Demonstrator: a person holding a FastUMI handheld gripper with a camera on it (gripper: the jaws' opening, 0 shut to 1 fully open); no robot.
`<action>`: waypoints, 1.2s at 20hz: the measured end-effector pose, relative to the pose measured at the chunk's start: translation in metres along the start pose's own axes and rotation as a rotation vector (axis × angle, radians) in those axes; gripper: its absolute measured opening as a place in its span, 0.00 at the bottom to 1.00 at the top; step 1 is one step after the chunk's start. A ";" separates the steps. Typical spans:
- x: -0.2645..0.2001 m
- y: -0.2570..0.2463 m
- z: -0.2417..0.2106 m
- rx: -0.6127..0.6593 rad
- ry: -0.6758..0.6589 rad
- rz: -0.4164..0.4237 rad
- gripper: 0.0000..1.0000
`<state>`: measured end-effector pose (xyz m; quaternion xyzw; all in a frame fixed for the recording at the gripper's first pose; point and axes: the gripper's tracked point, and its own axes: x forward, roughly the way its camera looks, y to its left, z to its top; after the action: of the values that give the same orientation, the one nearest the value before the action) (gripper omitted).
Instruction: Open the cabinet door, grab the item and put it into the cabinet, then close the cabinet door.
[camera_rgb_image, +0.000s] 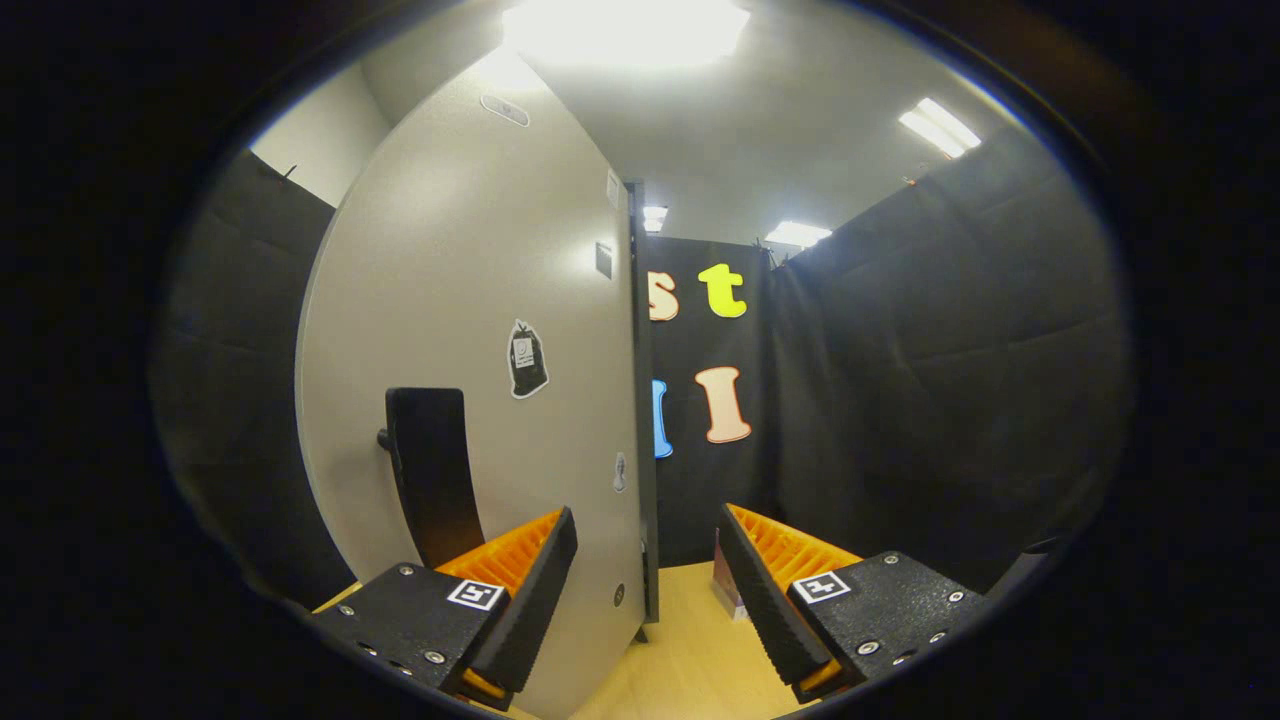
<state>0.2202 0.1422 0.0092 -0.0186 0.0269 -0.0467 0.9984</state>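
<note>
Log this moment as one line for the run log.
phase: at cabinet door | tongs: open, empty, straddling door edge | cabinet door: edge-on | handle: untouched, left of tongs

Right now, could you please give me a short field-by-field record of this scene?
gripper: open, fingers apart, holding nothing
cabinet door: pale panel, its free edge just ahead, in line with the gap between the fingers
door handle: dark, on the door face, beyond the left finger
sticker: on the door, above the handle
table: light wood, below the fingers
item: a small box edge beside the right finger, mostly hidden
</note>
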 end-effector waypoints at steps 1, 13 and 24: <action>0.002 0.007 0.000 0.003 -0.001 0.016 0.89; 0.055 0.106 -0.016 0.065 0.045 0.161 0.91; 0.076 0.131 -0.036 0.054 0.075 0.233 0.91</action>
<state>0.3054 0.2644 -0.0355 0.0133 0.0648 0.0680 0.9955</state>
